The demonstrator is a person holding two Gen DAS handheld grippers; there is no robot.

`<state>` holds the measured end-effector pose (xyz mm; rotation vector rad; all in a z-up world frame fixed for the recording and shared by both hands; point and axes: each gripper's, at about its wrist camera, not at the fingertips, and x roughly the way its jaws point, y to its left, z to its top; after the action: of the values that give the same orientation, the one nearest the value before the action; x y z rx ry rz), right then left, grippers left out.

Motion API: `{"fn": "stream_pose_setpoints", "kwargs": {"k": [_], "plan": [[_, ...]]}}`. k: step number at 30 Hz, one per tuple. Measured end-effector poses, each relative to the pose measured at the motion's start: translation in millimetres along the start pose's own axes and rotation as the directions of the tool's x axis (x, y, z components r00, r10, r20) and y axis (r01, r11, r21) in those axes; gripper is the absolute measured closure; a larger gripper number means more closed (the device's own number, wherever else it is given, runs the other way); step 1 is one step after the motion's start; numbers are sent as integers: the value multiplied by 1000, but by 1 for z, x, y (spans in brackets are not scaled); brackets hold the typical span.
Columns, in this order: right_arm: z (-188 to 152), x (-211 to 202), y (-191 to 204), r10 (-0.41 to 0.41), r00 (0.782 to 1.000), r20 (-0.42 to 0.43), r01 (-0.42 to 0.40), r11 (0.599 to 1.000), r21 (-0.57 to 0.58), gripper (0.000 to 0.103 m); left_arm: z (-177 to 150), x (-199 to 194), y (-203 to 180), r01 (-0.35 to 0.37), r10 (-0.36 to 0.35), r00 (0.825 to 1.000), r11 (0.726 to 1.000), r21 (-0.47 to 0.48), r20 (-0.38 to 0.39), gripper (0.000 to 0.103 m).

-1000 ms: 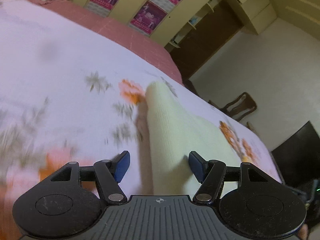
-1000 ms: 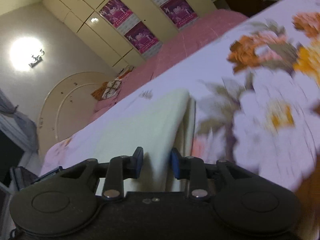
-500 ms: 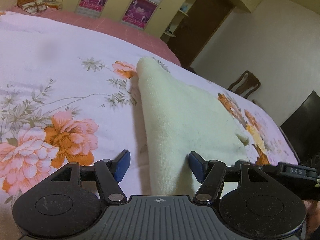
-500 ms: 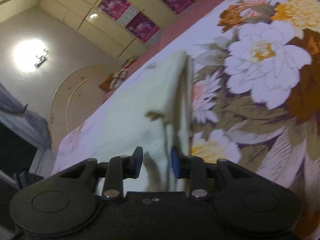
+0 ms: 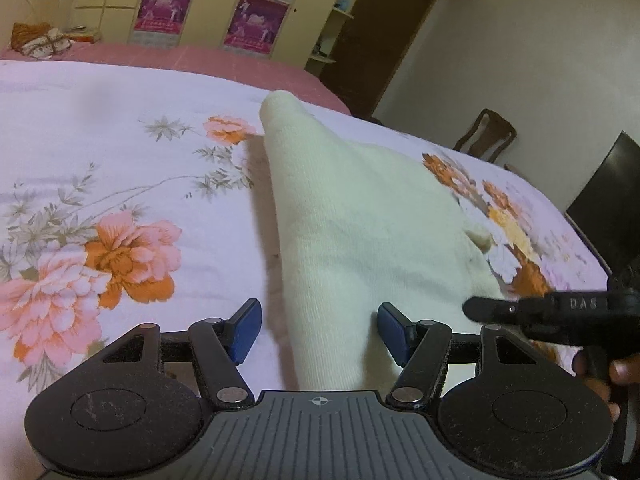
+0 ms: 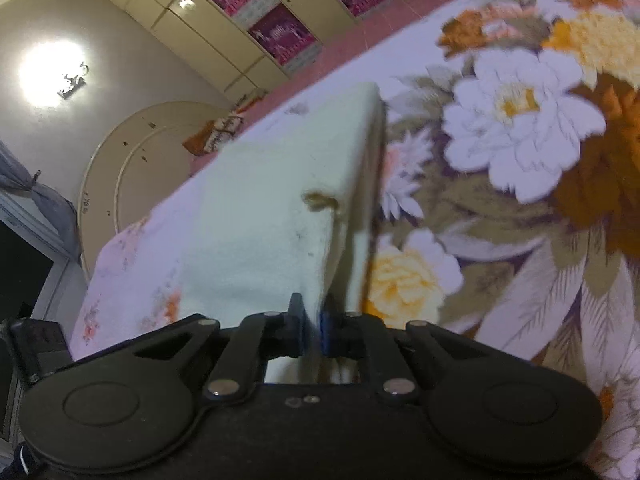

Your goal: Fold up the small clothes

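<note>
Cream cloth (image 5: pixel 360 216) lies on the bed (image 5: pixel 120 128), on a white sheet with pink and orange flowers. It is a small knitted piece, folded into a shape that is narrow at the far end and wide at the near end. The near end comes between the two blue fingers (image 5: pixel 244 330) of the left tool (image 5: pixel 318 332). This tool is wide open, and its fingers stand on each side of the cloth without pressing it.

The right tool (image 6: pixel 313 326) is closed on the cloth (image 6: pixel 280 208). Its two fingers are pressed together with a near edge of the cloth between them, and this edge is lifted a little from the bed (image 6: pixel 520 240). In the left wrist view the right tool (image 5: pixel 560 312) shows at the right border, close to the near right corner of the cloth, with the person's hand (image 5: pixel 616 372) behind it.

Behind the bed stands a cream wardrobe (image 5: pixel 208 4) with purple posters (image 5: pixel 256 20) on its doors. A dark wooden chair (image 5: pixel 486 136) stands by the wall on the right. A bright lamp (image 6: pixel 52 70) shines on the wall in the right wrist view.
</note>
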<state>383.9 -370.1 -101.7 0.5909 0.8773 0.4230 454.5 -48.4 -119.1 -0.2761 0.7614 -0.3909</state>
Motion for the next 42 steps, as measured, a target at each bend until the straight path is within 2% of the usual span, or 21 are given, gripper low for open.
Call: {"fn": "stream_pose_setpoints", "kwargs": {"k": [2, 4, 6, 9, 11, 15, 16, 17, 18, 19, 21, 23, 25, 28, 30, 31, 33, 36, 39, 42], "plan": [[-1, -2, -2, 3, 1000, 4, -3, 1000, 10, 94, 1, -4, -2, -1, 1, 1000, 1000, 4, -6, 39], [-1, -10, 2, -2, 1000, 30, 3, 1000, -2, 85, 8, -14, 1, 3, -3, 999, 1000, -9, 46, 39], [2, -24, 10, -29, 995, 99, 33, 999, -38, 81, 21, -19, 7, -1, 4, 994, 1000, -28, 107, 39], [12, -31, 28, -82, 976, 201, 108, 986, -125, 83, 42, -7, 16, -26, 34, 993, 997, -69, 116, 39], [20, -23, 40, -96, 970, 225, 138, 973, -184, 85, 52, 2, 20, -21, 32, 993, 995, -96, 117, 39], [23, 6, 61, -141, 966, 218, 208, 923, -324, 87, 56, 28, 19, -29, 35, 998, 992, -120, 48, 39], [22, 14, 63, -171, 963, 210, 238, 904, -354, 92, 53, 36, 20, -11, 14, 1000, 990, -138, 21, 39], [20, 23, 64, -230, 951, 206, 294, 877, -380, 92, 49, 42, 20, 5, -4, 1000, 988, -154, 5, 39], [19, 31, 61, -310, 927, 211, 371, 839, -398, 93, 47, 44, 17, 0, 2, 1000, 990, -140, 18, 38], [18, 32, 57, -326, 919, 222, 390, 831, -397, 92, 47, 45, 14, -8, 10, 1000, 993, -117, 19, 37], [22, 30, 50, -346, 916, 204, 399, 840, -368, 93, 49, 42, 14, -11, 12, 1000, 992, -127, 11, 37], [25, 23, 46, -325, 925, 198, 377, 855, -356, 92, 49, 29, 13, -21, 26, 998, 993, -114, 50, 37], [25, 12, 50, -298, 927, 228, 364, 862, -352, 83, 49, 19, 13, -52, 58, 995, 995, -86, 77, 37], [23, 3, 59, -244, 931, 272, 333, 873, -356, 83, 46, 18, 18, -49, 56, 996, 994, -100, 65, 37], [22, 9, 65, -229, 935, 271, 322, 869, -376, 82, 44, 27, 20, -59, 62, 998, 994, -94, 28, 36], [22, 17, 66, -248, 935, 254, 334, 858, -390, 82, 44, 29, 19, -61, 63, 998, 994, -91, 23, 33], [22, 38, 61, -347, 913, 214, 406, 816, -411, 80, 45, 31, 15, -74, 75, 997, 995, -67, 15, 32], [26, 34, 55, -361, 907, 217, 418, 831, -367, 66, 48, 22, 13, -71, 73, 997, 995, -65, 36, 32], [28, 14, 53, -301, 920, 251, 373, 870, -322, 74, 50, 13, 18, -48, 54, 997, 994, -97, 61, 32], [27, 7, 55, -286, 922, 262, 362, 876, -319, 74, 51, 16, 20, -25, 32, 998, 993, -115, 57, 32]]}}
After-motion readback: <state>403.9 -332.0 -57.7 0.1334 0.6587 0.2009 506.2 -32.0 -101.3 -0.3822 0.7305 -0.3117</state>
